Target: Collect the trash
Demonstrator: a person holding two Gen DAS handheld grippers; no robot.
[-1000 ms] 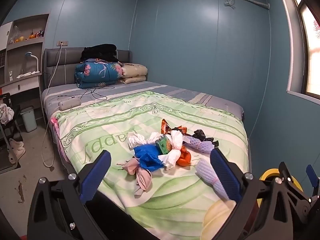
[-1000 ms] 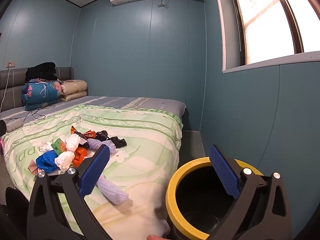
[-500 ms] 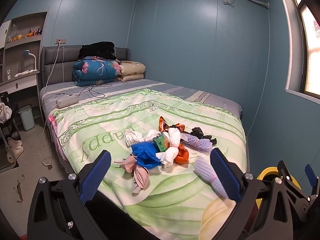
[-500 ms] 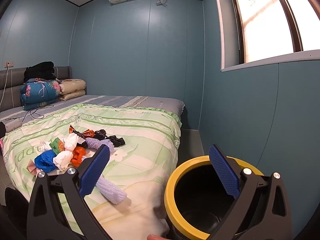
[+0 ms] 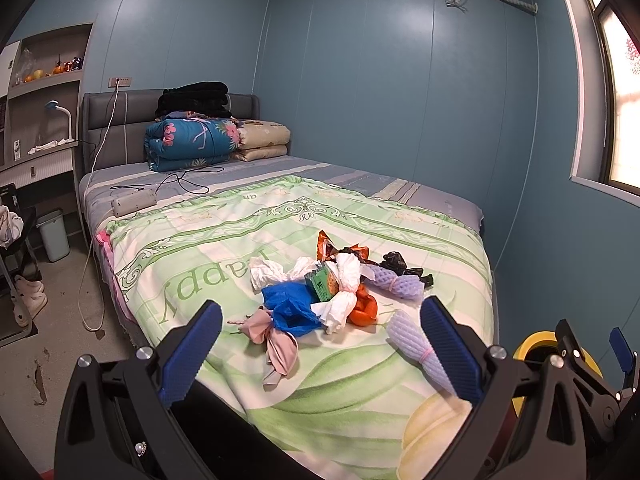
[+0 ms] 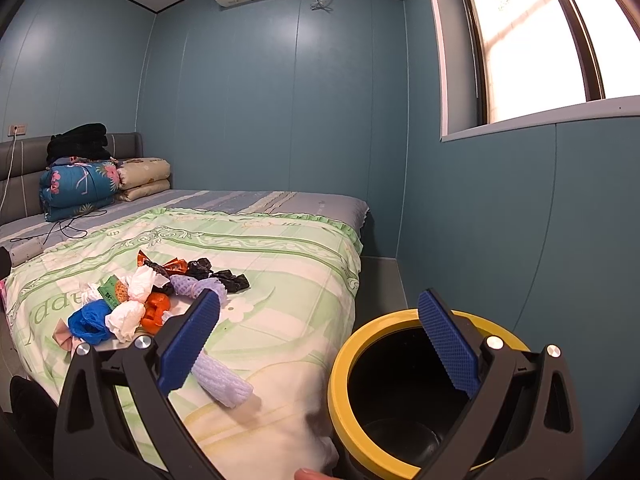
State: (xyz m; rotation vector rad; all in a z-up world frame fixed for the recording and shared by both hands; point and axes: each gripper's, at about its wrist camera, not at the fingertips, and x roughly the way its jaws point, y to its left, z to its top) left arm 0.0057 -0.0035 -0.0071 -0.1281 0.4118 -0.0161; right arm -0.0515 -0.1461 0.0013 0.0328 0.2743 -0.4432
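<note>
Trash: a heap of crumpled plastic bags and wrappers [image 5: 320, 292] on the green floral bedspread [image 5: 224, 248], both grippers (left gripper [image 5: 320, 344], right gripper [image 6: 318, 344]) spread wide and empty; the yellow-rimmed black bin [image 6: 340, 364] waits beside the bed, apparently for easy drops.

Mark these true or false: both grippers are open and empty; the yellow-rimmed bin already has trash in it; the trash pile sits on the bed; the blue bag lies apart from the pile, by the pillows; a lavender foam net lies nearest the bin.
1. Both the left gripper and the right gripper are open and empty. True.
2. The yellow-rimmed bin already has trash in it. False: the visible inside looks dark and bare.
3. The trash pile sits on the bed. True.
4. The blue bag lies apart, by the pillows. False: it lies within the pile, near the foot of the bed.
5. A lavender foam net lies nearest the bin. True.
</note>
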